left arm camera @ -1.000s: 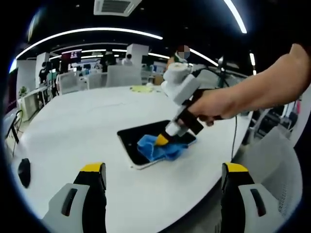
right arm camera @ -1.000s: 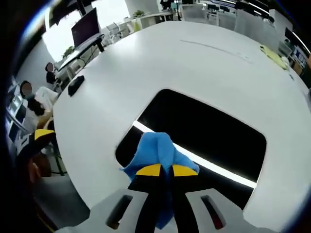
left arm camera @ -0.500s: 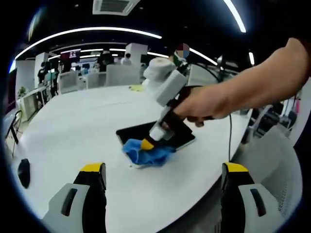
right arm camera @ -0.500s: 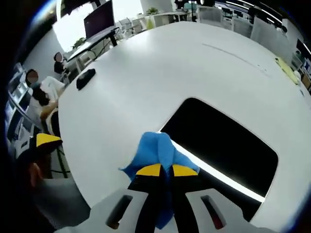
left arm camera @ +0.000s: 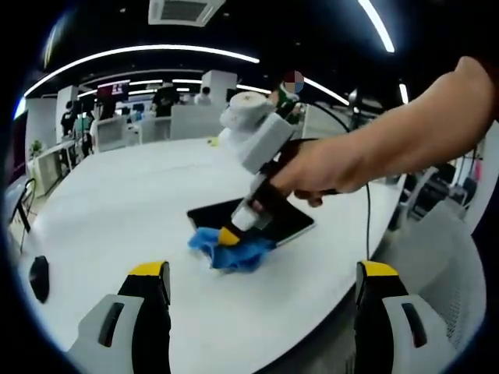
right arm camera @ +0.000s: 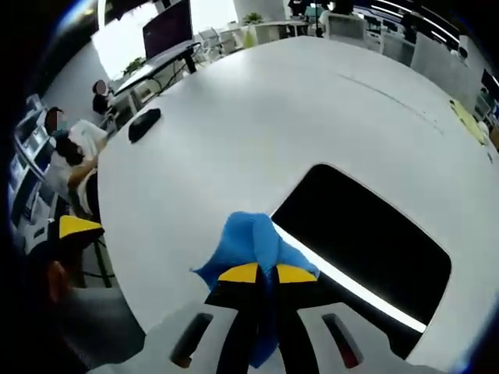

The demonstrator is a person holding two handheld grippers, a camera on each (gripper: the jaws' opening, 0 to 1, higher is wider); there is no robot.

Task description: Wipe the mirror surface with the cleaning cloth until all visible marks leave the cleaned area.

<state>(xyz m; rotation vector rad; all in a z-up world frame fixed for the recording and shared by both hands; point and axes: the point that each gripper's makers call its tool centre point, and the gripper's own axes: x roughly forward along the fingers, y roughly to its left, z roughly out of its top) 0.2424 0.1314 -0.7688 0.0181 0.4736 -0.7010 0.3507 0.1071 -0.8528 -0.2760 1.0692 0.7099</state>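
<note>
A dark rectangular mirror (left arm camera: 287, 220) (right arm camera: 366, 241) with a white rim lies flat on the white round table (left arm camera: 117, 210). A blue cleaning cloth (left arm camera: 228, 249) (right arm camera: 251, 241) rests on the table just past the mirror's near-left corner. My right gripper (right arm camera: 260, 274) is shut on the blue cleaning cloth; in the left gripper view a hand holds that right gripper (left arm camera: 228, 235) tilted down onto the cloth. My left gripper (left arm camera: 263, 273) hangs open over the near table edge, with nothing between its yellow-tipped fingers (left arm camera: 150, 271).
A black mouse (left arm camera: 38, 277) (right arm camera: 145, 124) lies near the table's edge. A yellow-green item (right arm camera: 466, 121) sits at the far side. Chairs, desks and monitors ring the table, and people sit beyond it.
The right gripper has dragged the cloth across the mirror and off its corner onto the bare table. The left gripper has held still.
</note>
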